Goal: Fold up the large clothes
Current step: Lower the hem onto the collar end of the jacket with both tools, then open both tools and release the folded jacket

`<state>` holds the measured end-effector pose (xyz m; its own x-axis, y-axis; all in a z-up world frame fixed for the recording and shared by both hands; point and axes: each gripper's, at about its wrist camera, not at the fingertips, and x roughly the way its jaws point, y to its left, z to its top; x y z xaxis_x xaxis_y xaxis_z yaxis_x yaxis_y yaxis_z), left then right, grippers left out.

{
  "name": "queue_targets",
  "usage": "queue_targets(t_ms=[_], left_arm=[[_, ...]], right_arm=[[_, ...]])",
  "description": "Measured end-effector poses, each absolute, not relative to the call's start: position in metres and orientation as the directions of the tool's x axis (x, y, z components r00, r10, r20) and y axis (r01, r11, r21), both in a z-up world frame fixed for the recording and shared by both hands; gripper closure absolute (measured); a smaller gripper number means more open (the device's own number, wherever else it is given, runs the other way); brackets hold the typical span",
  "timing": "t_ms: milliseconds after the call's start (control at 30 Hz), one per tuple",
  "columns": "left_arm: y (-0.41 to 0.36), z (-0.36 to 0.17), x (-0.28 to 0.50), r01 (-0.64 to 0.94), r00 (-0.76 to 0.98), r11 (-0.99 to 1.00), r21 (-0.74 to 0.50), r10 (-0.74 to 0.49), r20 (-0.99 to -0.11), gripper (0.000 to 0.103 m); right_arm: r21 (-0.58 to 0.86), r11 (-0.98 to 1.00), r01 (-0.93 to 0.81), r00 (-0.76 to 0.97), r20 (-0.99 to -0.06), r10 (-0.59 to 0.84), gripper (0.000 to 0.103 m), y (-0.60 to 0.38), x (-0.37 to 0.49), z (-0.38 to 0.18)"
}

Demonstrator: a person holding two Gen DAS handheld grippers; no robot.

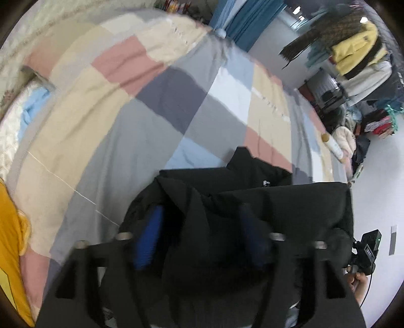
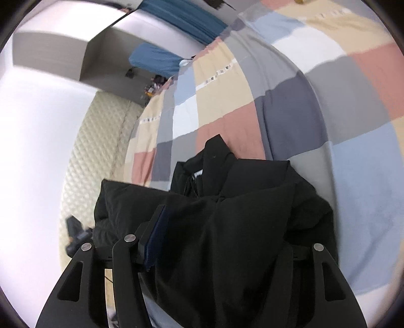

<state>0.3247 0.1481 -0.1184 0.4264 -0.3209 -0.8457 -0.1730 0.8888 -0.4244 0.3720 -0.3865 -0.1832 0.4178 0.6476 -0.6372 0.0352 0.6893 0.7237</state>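
Observation:
A large black jacket (image 1: 252,191) lies bunched on a patchwork bedspread (image 1: 151,106), its collar pointing away. In the left wrist view my left gripper (image 1: 202,237) has its blue pads wide apart with thick black cloth heaped between them. In the right wrist view the jacket (image 2: 240,201) is draped over my right gripper (image 2: 214,237); only its left pad (image 2: 156,237) shows, the right one is hidden under cloth. Whether either gripper pinches the cloth is unclear. The right gripper also shows at the left view's lower right (image 1: 366,252).
A white bottle (image 1: 333,146) lies near the bed's right edge. A rack of hanging clothes (image 1: 358,50) and piles of clothes stand beyond. A yellow garment (image 1: 10,252) is at the left edge. A quilted headboard (image 2: 101,151) and blue curtains (image 2: 186,17) border the bed.

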Motion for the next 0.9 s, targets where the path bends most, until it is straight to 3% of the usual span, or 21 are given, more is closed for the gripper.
queue_targets(t_ms=[133,233,467,700,900], left_arm=[[0.148,-0.085,0.295,-0.09,0.497,0.887,-0.453,-0.354,-0.792,0.033],[0.139,-0.063,0.273,-0.008,0.552,0.903,-0.431,-0.355,-0.754,0.033],[0.099,-0.044,0.253,0.13,0.646,0.936,-0.328,-0.331,-0.687,0.033],[0.053,-0.075,0.271,0.117,0.719,0.955,-0.271,-0.27,-0.641,0.033],[0.02,-0.125,0.298,0.106,0.758,0.993,-0.053,-0.115,-0.642,0.033]], right_arm=[[0.67,0.742,-0.022,0.404,-0.673,0.619,0.046,-0.385,0.349,-0.151],[0.602,0.796,-0.063,0.43,-0.703,0.566,0.037,-0.392,0.326,-0.124],[0.501,0.859,-0.107,0.525,-0.706,0.476,0.036,-0.38,0.303,-0.086],[0.307,0.924,-0.228,0.62,-0.686,0.381,0.035,-0.28,0.312,-0.121],[0.185,0.949,-0.257,0.653,-0.69,0.311,0.032,-0.22,0.335,-0.188]])
